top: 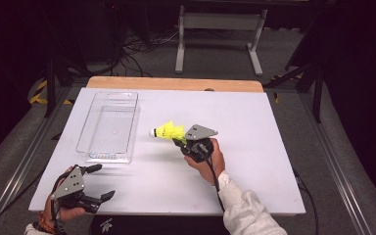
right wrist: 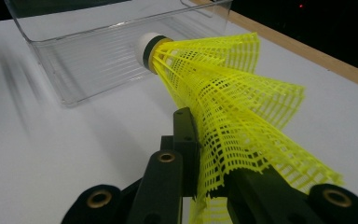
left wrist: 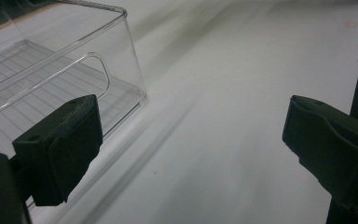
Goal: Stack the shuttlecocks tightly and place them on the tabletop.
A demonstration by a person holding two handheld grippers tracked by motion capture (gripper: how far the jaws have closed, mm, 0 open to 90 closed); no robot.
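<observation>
A: What carries everything?

B: A white tabletop (top: 254, 161) with a strip of wood along its far edge. The biggest thing on it is a clear plastic bin (top: 108, 125), lying lengthwise toward the far left corner, nothing inside it.

A: And the hand-held grippers?

B: The left hand-held gripper (top: 99, 182) sits at the near left corner, just short of the bin's near end. Its jaws stand wide apart with bare tabletop between them. The right hand-held gripper (top: 177, 141) is over the middle of the tabletop, right of the bin, raised off the surface. Its jaws are nearly closed, pinching the mesh skirt of a yellow shuttlecock (top: 166, 131).

A: How does the shuttlecock lie?

B: Held in the air, white cork tip pointing left toward the bin's long right wall, near it but apart. In the right gripper view the skirt (right wrist: 242, 107) is squashed flat between the pads.
</observation>
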